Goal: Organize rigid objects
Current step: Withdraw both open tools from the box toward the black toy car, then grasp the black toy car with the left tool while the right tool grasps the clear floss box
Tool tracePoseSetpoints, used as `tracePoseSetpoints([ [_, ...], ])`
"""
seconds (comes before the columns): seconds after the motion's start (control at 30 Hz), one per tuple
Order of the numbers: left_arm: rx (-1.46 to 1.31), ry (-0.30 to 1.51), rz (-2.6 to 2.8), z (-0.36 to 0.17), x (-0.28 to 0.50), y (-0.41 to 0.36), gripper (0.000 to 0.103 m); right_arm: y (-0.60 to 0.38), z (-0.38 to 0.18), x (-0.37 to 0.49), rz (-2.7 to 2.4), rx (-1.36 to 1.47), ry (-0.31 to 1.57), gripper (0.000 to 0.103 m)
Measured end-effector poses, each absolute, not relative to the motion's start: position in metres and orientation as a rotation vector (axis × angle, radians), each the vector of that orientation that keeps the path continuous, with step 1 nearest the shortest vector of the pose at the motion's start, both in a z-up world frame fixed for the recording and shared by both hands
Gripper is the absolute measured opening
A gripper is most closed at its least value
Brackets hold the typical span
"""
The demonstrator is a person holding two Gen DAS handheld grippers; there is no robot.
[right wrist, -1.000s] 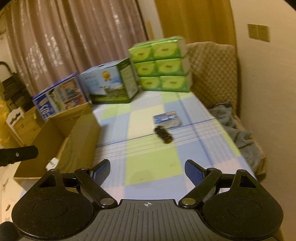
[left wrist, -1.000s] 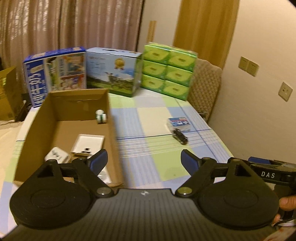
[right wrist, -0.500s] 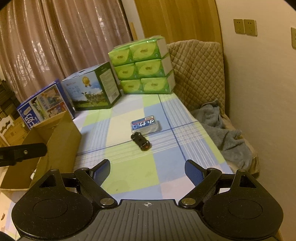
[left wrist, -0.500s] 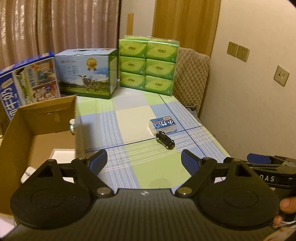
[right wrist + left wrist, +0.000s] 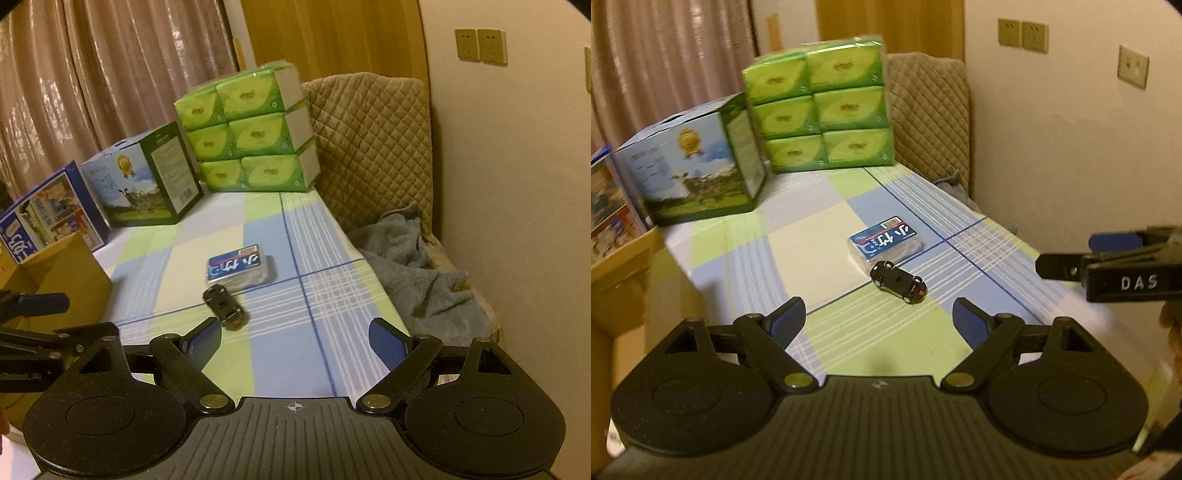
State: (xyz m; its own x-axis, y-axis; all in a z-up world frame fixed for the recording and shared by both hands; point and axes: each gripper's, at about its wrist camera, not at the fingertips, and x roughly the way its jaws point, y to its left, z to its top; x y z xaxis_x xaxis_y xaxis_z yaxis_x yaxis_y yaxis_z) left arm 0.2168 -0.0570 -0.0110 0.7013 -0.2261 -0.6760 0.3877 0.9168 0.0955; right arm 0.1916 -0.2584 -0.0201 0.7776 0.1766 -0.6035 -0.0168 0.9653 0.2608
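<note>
The black toy car (image 5: 898, 281) lies on the checked tablecloth (image 5: 827, 229) just beside the blue card pack (image 5: 886, 241), its long axis slanted, ahead of both released, empty grippers, the left gripper (image 5: 879, 320) seeming better centred than the right gripper (image 5: 295, 341)

The cardboard box (image 5: 617, 258), left of the left gripper's jaws, is cut by the picture's edge and motion-blurred; its inside cannot be seen. In the right view its near part (image 5: 62, 269) is hidden behind the left gripper (image 5: 33, 306), itself cut at the left edge. The right gripper (image 5: 1108, 258) enters the left view from the right, body cut off. The blue carton (image 5: 609, 206) is mostly out of frame. Ahead of the jaws, the pack's (image 5: 884, 240) small print is unreadable, and the car (image 5: 223, 306) is blurred
</note>
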Motion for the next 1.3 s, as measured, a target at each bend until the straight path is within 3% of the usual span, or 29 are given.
tracePoseSetpoints([
  [0.3, 0.322, 0.784, -0.445, -0.038, 0.270, -0.075, 0.084, -0.260, -0.039, 0.234, 0.151, 0.230, 0.671, 0.083],
  [0.43, 0.404, 0.808, -0.508, -0.047, 0.289, -0.083, 0.084, -0.263, -0.047, 0.255, 0.168, 0.214, 0.689, 0.068],
  [0.5, 0.437, 0.820, -0.537, -0.054, 0.297, -0.087, 0.084, -0.265, -0.050, 0.264, 0.162, 0.208, 0.696, 0.067],
  [0.93, 0.531, 0.910, -0.614, -0.105, 0.340, -0.104, 0.084, -0.265, -0.071, 0.308, 0.186, 0.207, 0.750, 0.071],
  [1.13, 0.485, 0.928, -0.622, -0.113, 0.354, -0.106, 0.071, -0.269, -0.077, 0.310, 0.127, 0.203, 0.759, 0.071],
  [1.2, 0.458, 0.935, -0.624, -0.112, 0.356, -0.105, 0.062, -0.271, -0.078, 0.310, 0.113, 0.202, 0.759, 0.071],
  [1.3, 0.419, 0.967, -0.593, -0.111, 0.356, -0.099, 0.062, -0.273, -0.080, 0.309, 0.104, 0.209, 0.759, 0.071],
])
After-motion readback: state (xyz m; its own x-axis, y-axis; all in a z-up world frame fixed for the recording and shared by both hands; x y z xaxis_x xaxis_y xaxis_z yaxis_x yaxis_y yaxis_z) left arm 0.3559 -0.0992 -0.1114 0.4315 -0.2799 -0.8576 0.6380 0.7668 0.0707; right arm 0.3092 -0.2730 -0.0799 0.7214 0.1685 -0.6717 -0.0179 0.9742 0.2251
